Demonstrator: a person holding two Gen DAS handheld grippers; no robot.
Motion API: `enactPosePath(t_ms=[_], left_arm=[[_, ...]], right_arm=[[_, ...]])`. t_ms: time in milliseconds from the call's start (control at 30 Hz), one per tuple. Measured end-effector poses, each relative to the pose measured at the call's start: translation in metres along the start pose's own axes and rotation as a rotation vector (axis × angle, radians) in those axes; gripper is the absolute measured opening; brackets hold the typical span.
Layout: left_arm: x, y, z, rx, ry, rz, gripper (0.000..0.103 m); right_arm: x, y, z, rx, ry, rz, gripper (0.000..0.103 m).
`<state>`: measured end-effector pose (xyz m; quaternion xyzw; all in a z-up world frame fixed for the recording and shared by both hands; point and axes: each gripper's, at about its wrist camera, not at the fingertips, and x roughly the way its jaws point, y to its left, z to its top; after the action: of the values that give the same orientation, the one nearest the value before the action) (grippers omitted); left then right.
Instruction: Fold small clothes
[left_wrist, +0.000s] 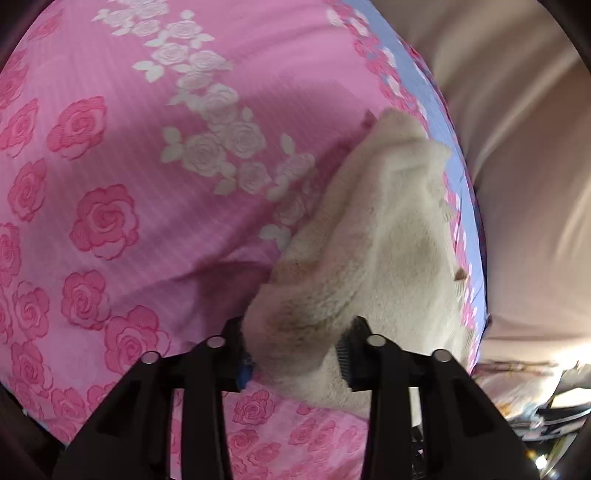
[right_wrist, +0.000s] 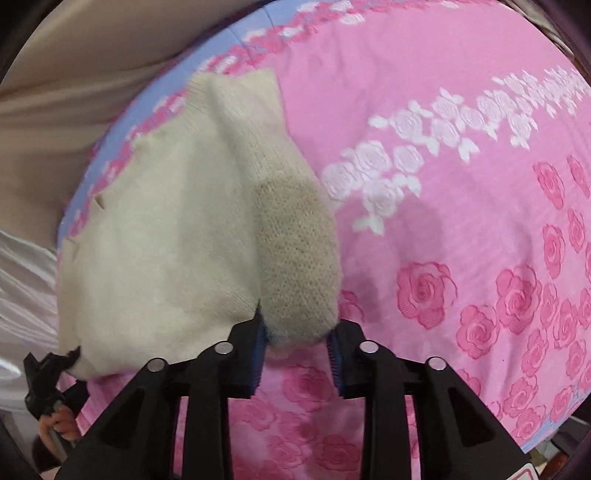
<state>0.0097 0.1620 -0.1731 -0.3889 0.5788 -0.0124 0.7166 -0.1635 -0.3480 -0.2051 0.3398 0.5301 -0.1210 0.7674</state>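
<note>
Nearest in the left wrist view: the left gripper (left_wrist: 295, 350), its 2 black jaws pressed against a bunched cream edge of the knitted sweater (left_wrist: 369, 240), gripping it. Beyond, the sweater rising in a lifted fold toward the blue border of the pink rose-printed bedsheet (left_wrist: 110, 147). Farther right, a beige curtain (left_wrist: 517, 147), and low at the right edge a blurred heap of papers or bags, too unclear to name.

Nearest in the right wrist view: the right gripper (right_wrist: 297, 347), blue-padded jaws closed around the darker beige cuff end of a sleeve (right_wrist: 295, 258) of the same sweater (right_wrist: 155, 240). Only here: the sweater's whole body spread flat on the bedsheet (right_wrist: 461, 240) near its blue edge, the sleeve lying across its right side. Only here too: the left gripper (right_wrist: 55, 365) at the sweater's lower left corner, clamped on the hem, with part of a hand below it. Behind, the curtain (right_wrist: 74, 74).

No containers visible in either view.
</note>
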Motion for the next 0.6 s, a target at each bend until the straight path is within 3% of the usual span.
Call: enactPosePath(t_ms=[100, 167, 200, 267, 333, 467, 500, 533, 567, 600], left_arm=[[-0.044, -0.029, 0.008, 0.164, -0.157, 0.065, 0.043], [-0.074, -0.055, 0.013, 0.327, -0.309, 0.163, 0.074], [-0.077, -0.064, 0.016, 0.368, -0.336, 0.171, 0.074], [-0.071, -0.088, 0.035, 0.448, -0.333, 0.148, 0.074], [-0.044, -0.107, 0.055, 0.467, -0.264, 0.107, 0.075], [0.019, -0.119, 0.078, 0.433, -0.166, 0.161, 0.075], [0.035, -0.124, 0.082, 0.430, -0.135, 0.143, 0.074], [0.050, -0.125, 0.086, 0.431, -0.092, 0.134, 0.060], [0.056, -0.125, 0.084, 0.452, -0.059, 0.120, 0.049], [0.062, -0.125, 0.082, 0.488, -0.039, 0.117, 0.021]], right_arm=[[-0.044, 0.020, 0.019, -0.128, -0.146, -0.083, 0.040], [-0.063, 0.035, 0.038, -0.204, -0.232, -0.099, 0.056], [-0.065, 0.042, 0.050, -0.230, -0.245, -0.082, 0.058], [-0.054, 0.059, 0.078, -0.271, -0.217, -0.062, 0.058], [-0.033, 0.074, 0.102, -0.297, -0.173, -0.035, 0.058], [0.021, 0.099, 0.132, -0.312, -0.106, -0.067, 0.058], [0.035, 0.101, 0.135, -0.308, -0.076, -0.063, 0.058], [0.046, 0.101, 0.137, -0.303, -0.050, -0.064, 0.044], [0.053, 0.101, 0.136, -0.304, -0.030, -0.073, 0.006], [0.054, 0.100, 0.134, -0.307, -0.027, -0.075, 0.006]])
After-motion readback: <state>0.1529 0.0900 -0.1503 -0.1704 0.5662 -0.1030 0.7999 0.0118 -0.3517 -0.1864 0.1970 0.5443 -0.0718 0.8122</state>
